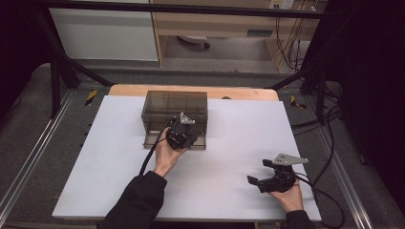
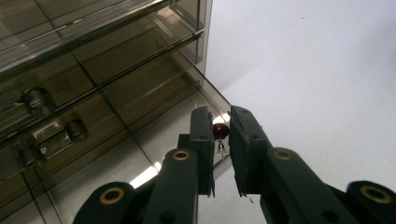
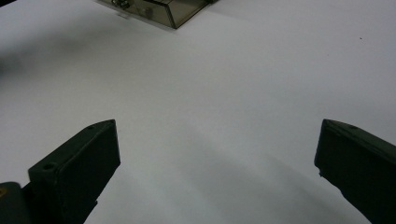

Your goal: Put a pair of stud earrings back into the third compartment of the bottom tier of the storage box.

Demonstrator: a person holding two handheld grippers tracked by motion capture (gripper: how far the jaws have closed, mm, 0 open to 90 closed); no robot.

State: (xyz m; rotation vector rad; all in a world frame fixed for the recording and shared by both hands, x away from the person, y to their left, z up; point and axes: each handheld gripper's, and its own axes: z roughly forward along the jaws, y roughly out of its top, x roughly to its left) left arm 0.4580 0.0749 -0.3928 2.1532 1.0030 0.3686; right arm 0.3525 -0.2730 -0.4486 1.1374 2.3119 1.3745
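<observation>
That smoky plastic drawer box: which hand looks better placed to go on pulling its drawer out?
The left. Its tongs are shut on the drawer's small red knob, right at the drawer box. The right tongs rest open on the white table, well away from the box.

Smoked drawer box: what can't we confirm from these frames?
- Drawer contents: high view, left gripper and hand cover it.
- Red knob: left gripper view, jaws hide its sides, contact unclear.
- Box: right gripper view, cut off by the top edge.
- Upper compartments: high view, tinted walls, too small.
</observation>
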